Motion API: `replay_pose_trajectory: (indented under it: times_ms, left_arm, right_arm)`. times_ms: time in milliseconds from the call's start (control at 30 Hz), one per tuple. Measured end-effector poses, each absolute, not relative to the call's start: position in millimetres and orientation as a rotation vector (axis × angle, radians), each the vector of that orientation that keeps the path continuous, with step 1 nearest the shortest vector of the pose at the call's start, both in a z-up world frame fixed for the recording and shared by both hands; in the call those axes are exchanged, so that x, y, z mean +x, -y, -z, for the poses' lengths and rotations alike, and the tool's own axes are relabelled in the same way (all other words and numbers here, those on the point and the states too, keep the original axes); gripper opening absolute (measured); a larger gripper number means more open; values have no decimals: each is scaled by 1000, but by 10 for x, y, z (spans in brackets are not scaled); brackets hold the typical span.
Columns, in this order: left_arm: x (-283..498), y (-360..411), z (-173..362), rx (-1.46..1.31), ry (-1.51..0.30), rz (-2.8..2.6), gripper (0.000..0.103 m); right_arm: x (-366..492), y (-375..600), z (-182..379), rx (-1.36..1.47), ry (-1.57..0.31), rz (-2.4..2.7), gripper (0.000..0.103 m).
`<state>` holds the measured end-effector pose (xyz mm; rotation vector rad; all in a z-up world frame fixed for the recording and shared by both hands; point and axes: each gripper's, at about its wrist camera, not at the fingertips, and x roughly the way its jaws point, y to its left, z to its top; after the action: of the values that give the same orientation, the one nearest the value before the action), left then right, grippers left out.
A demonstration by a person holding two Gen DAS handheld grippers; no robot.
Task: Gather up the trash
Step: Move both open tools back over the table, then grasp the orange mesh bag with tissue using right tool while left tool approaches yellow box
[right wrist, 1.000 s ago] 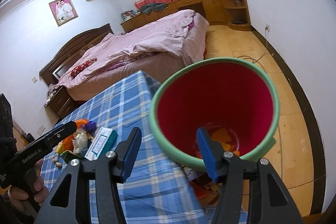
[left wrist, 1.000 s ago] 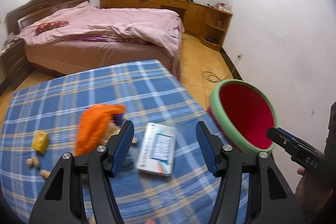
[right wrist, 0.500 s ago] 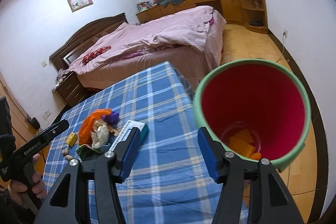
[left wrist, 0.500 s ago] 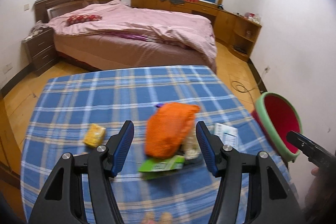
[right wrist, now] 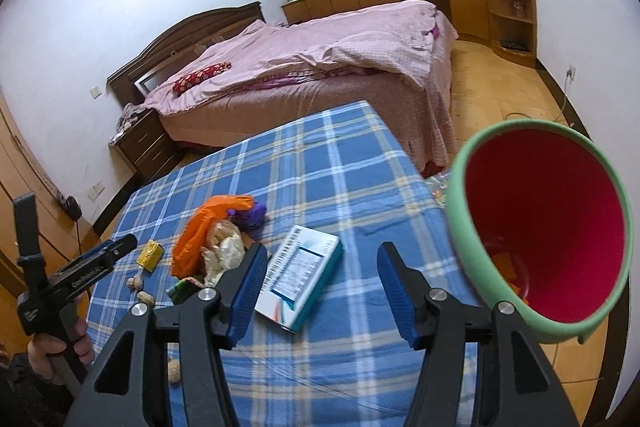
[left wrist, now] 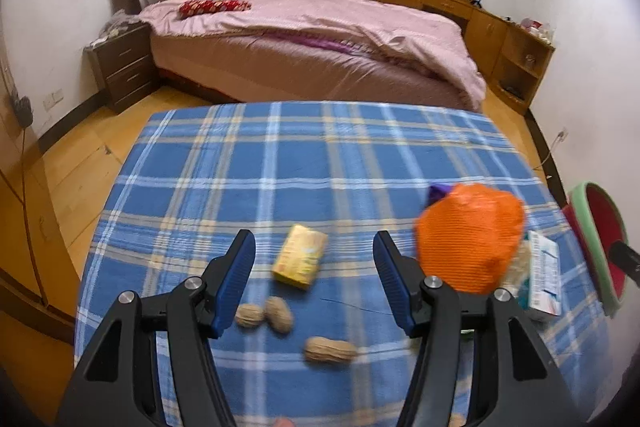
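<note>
Left tongs [left wrist: 314,283] swung from orange bag [left wrist: 470,237] to yellow packet [left wrist: 300,261].

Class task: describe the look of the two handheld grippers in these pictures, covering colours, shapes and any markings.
The left gripper and right gripper match: black angular frames with triangular cut-outs, silver round bolts and two blue ribbed finger pads. From the right wrist view, the left gripper's black body bears white lettering, too blurred to read. A dark sleeve shows at the wrist.

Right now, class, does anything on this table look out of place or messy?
Yes. Litter is strewn over the checked cloth: peanuts, a yellow packet, an orange bag heaped on crumpled wrappers, and a box lying askew.
</note>
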<state>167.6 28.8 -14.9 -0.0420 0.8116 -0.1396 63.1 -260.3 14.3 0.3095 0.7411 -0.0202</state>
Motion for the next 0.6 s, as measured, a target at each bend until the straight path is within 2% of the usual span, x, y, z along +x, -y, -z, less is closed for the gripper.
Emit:
replay_pose_trajectory:
  times_ms: [567, 600]
  left_arm:
    - [1861, -433, 479, -77, -862, 155, 61]
    - [1874, -451, 487, -84, -864, 149, 59]
  right_arm:
    - [1260, 1894, -109, 225, -785, -87, 65]
    - [1300, 1854, -100, 219, -790, -92, 65]
